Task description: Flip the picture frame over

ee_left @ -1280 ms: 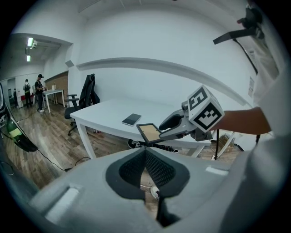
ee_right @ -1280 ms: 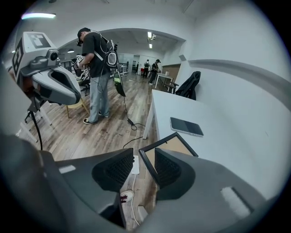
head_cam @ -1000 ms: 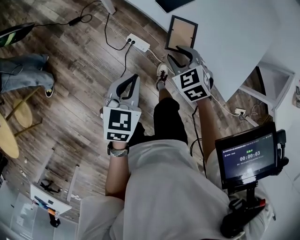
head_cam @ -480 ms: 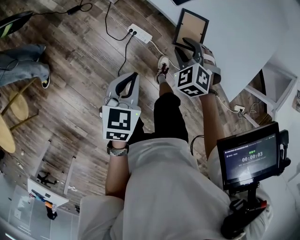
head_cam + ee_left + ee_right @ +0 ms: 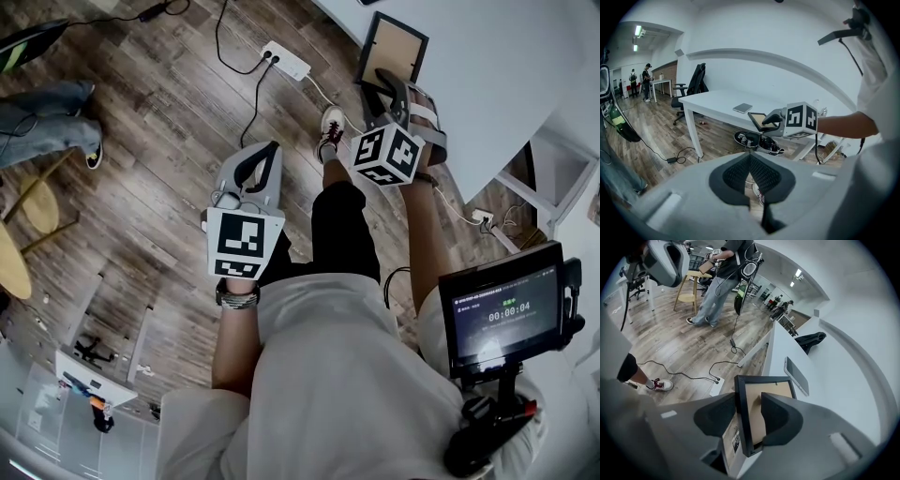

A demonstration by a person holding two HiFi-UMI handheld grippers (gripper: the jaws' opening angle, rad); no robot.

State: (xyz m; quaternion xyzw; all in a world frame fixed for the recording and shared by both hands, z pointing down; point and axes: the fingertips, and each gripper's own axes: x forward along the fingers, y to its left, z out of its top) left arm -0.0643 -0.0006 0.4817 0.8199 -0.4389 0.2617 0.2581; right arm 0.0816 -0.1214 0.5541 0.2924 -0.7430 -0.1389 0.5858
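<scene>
White bench [image 5: 506, 84] edge: right gripper [image 5: 748, 411] jaws clamped on picture frame [image 5: 398, 47]; left gripper [image 5: 261, 155] jaws together, over floor [image 5: 159, 122].

Head view: from above the person, steeply down over torso and both arms onto wooden floor [image 5: 159, 141]. Left gripper [image 5: 267, 155] mid-picture, right gripper [image 5: 387, 86] upper right at worktop [image 5: 506, 84] edge.

Left gripper view: low, along own jaws, roughly level across the room toward the worktop. Right gripper and picture frame [image 5: 759, 120] at middle distance.

Right gripper view: hard up against the picture frame, along the worktop edge, floor at left.

Shared by head and right gripper views: power strip [image 5: 284, 61], red-laced shoe [image 5: 328, 136]. Shared by all three: picture frame, worktop.
</scene>
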